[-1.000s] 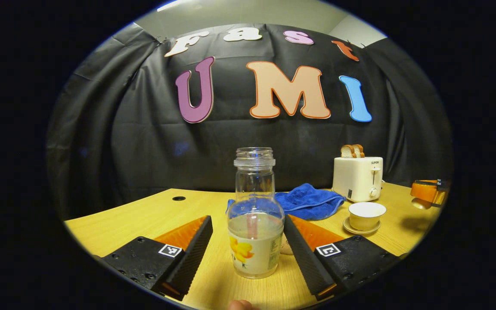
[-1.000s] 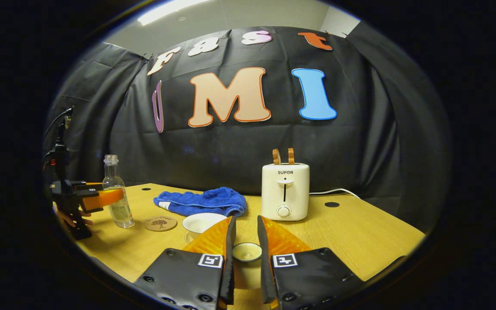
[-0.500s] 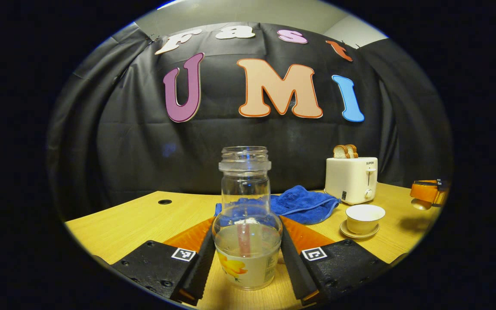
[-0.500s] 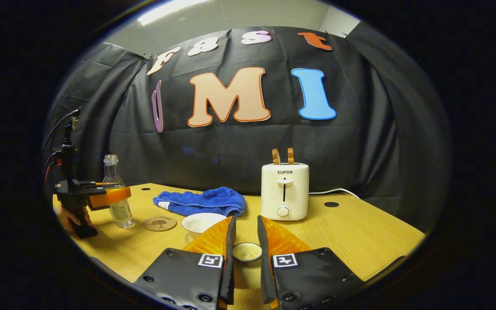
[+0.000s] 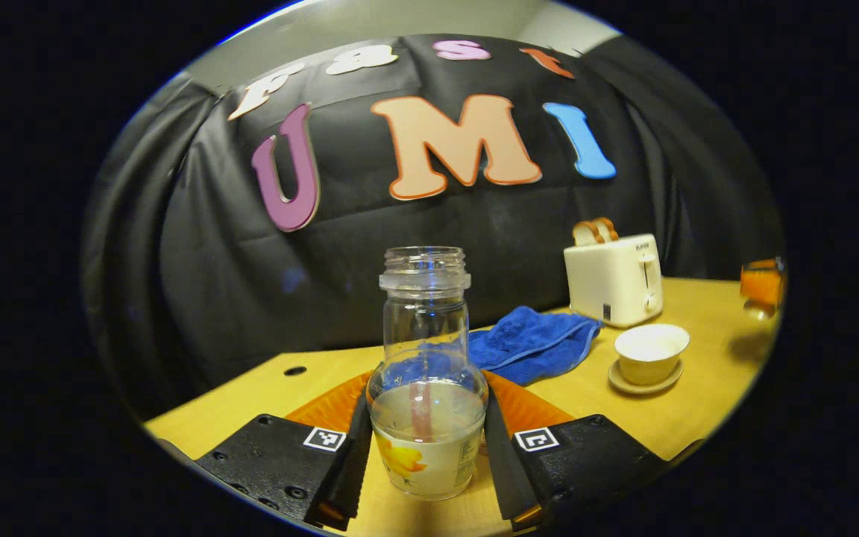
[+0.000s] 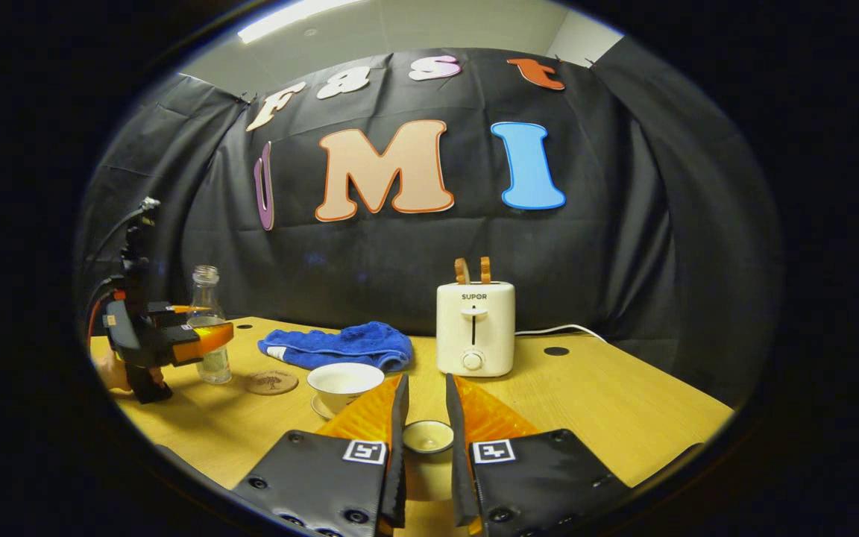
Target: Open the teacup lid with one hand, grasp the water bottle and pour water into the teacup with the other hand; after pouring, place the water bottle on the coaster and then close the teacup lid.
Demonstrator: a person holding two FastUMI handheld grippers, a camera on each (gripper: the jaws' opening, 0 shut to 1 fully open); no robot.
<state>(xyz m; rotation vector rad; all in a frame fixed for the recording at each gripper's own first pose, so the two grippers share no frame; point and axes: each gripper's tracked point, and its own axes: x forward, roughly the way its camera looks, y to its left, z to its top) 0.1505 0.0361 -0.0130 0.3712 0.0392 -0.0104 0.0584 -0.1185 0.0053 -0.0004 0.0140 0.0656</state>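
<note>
The left hand-held gripper (image 5: 423, 455) clamps the open water bottle (image 5: 426, 388) low on its body, ready for tipping. The right hand-held gripper (image 6: 425, 447) pinches the teacup lid (image 6: 428, 436), leaving the teacup (image 6: 345, 382) on the counter (image 6: 623, 403) uncovered beside the coaster (image 6: 271, 382).

Clear bottle (image 5: 426, 373) — yellow-flower label; blue cloth (image 5: 530, 341); cream toaster (image 5: 613, 278) and cup (image 5: 650, 353) — wood-grain yellow table (image 6: 623, 410).
</note>
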